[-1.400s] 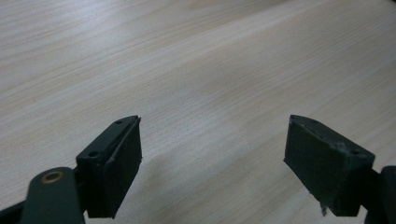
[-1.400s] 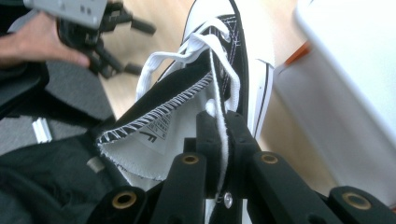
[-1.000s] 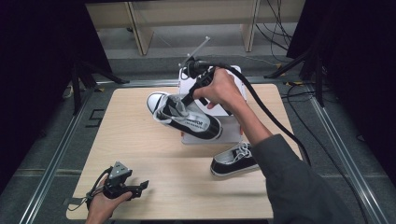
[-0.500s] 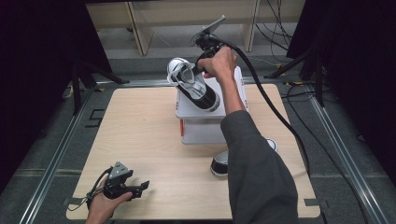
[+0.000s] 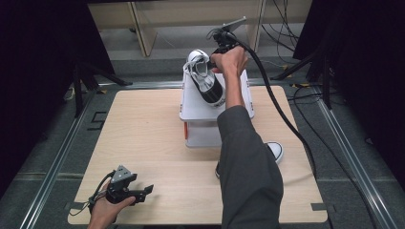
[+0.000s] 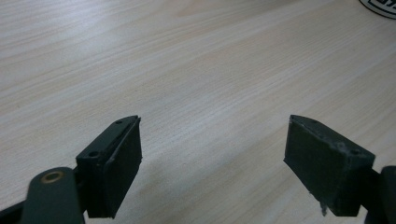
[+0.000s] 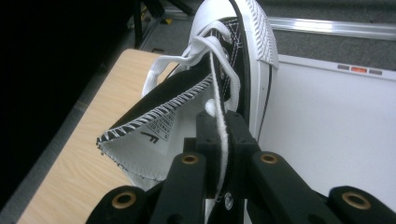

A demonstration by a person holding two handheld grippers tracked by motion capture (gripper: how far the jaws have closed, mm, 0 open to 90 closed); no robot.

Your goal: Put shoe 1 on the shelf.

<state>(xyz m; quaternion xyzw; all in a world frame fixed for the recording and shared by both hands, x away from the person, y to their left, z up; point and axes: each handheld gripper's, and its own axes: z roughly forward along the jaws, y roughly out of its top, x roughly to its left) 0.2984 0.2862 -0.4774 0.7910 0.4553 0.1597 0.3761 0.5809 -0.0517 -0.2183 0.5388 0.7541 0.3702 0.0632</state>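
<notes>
A black and white sneaker (image 5: 204, 81) hangs toe-up over the far part of the white shoe box (image 5: 193, 102). My right gripper (image 5: 213, 56) is shut on its side wall near the collar. In the right gripper view the jaws of this gripper (image 7: 219, 140) pinch the white lining, and the sneaker (image 7: 233, 60) rises ahead with its laces loose. A second sneaker (image 5: 274, 150) lies on the table beside the box, mostly hidden by the person's sleeve. My left gripper (image 5: 143, 192) rests low at the table's front left, open, and its view shows my left gripper (image 6: 212, 140) over bare wood.
The wooden table (image 5: 143, 138) is ringed by metal rails and dark floor. A thick black cable (image 5: 282, 109) trails from the right gripper across the table's right side. Shelving legs (image 5: 136, 24) stand beyond the far edge.
The right gripper has carried the sneaker up and away, from the table's middle to above the far end of the box. The left gripper has stayed put.
</notes>
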